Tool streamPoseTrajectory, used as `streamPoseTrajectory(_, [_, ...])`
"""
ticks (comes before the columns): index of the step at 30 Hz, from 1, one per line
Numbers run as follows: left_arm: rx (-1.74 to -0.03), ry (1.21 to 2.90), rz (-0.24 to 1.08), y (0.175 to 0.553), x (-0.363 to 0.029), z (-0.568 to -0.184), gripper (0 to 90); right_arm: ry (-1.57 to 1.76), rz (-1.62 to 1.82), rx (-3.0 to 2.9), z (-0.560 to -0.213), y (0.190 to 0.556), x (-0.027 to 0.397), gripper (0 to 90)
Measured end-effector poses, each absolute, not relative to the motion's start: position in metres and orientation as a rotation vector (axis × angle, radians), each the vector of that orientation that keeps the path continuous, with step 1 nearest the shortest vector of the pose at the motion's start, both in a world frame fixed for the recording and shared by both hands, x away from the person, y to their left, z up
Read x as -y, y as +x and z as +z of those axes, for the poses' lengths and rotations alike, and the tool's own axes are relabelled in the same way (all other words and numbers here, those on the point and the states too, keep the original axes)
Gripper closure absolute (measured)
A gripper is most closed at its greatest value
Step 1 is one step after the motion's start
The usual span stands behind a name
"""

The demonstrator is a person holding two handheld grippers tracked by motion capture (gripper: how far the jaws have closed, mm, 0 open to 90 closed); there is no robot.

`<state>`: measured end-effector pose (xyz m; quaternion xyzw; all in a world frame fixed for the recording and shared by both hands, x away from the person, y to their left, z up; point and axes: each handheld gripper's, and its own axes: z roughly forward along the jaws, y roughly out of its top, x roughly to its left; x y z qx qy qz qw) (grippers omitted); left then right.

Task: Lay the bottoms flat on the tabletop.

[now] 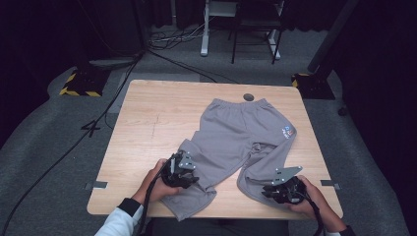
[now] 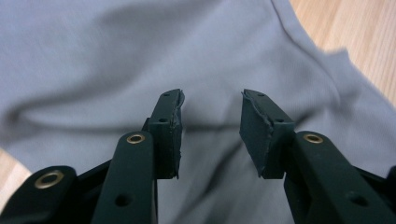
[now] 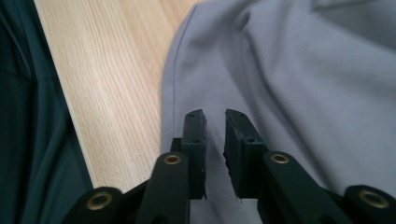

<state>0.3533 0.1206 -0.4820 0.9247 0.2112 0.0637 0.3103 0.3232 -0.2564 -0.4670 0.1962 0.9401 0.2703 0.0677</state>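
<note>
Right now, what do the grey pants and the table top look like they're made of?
Grey pants: soft knit fabric, probably cotton-blend fleece; matte, falls in soft folds, with a gathered waistband and a stitched seam along the leg. Table top: light wood or wood-look laminate; straight grain lines, smooth low-sheen surface, so which one stays open.

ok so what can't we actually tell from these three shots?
- Logo on the grey trousers, high view: too small to read.
- Leg ends, high view: covered by the left gripper and right gripper.
- Whether either pinches cloth: both gripper views show a gap between the pads, but fabric contact underneath is hidden.
- Dark disc on the table: too small to identify.
</note>
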Motion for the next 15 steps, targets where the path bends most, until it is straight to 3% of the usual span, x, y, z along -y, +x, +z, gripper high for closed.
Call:
streamPoseTrajectory(8, [-0.495,2.420,0.094,0.322,-0.113,-0.487,61.3,0.537,0.819,-2.912,-0.474,0.319,0.235,89.0])
streamPoseTrajectory(13, [-0.416,2.442,0.061,0.296,-0.080,-0.486,57.4,0.478,0.873,-2.944,-0.477,0.310,0.207,87.3])
streamPoseTrajectory(15, [-0.398,2.437,0.025,0.291,-0.070,-0.486,54.7,0.460,0.902,-2.956,-0.477,0.305,0.197,80.6])
